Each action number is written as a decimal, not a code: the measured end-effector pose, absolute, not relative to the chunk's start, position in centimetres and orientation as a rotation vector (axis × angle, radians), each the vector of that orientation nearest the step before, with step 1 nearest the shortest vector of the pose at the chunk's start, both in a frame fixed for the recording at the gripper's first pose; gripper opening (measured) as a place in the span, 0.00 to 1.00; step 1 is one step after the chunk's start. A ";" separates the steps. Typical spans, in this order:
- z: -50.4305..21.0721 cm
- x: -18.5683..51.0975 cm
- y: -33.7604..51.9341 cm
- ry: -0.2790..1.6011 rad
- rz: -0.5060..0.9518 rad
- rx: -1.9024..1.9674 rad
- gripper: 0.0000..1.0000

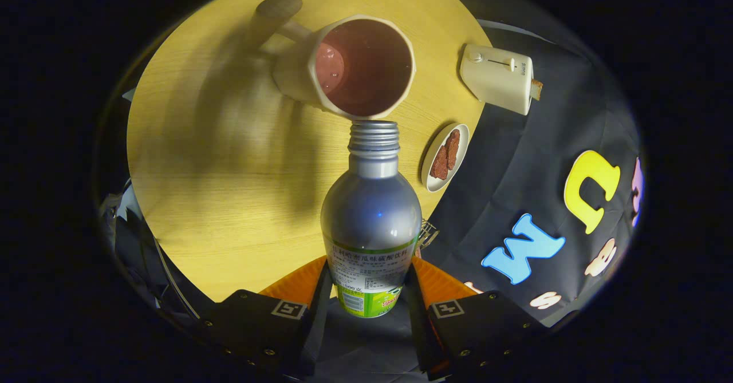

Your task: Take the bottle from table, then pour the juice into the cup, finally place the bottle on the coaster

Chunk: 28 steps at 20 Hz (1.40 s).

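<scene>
My gripper (369,283) is shut on a silver bottle (371,211) with a green-edged label, both fingers pressing its lower body. The bottle is tipped forward, capless, its threaded mouth (374,133) right at the near rim of a cream cup (349,65) with a handle. The cup stands on the round wooden table (229,160) just beyond the bottle and holds a dark reddish liquid. No stream can be made out between mouth and cup.
A cream toaster (497,77) with a slice of bread sits at the table's edge, right of the cup. A small white plate (445,157) with brown pieces lies right of the bottle's neck. The booth's black cloth hangs beyond the table's right edge.
</scene>
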State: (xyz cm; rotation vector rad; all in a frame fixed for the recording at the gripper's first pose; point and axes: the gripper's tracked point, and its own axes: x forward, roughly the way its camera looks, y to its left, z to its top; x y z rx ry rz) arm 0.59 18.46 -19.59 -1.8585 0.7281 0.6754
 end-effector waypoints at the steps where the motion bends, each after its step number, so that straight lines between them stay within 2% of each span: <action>1: -19.9 0.3 18.5 0.729 0.673 -1.820 0.64; 15: -23.9 -2.4 18.3 0.864 0.648 -1.102 0.65; 28: -24.2 -0.8 17.1 0.838 0.539 -0.613 0.65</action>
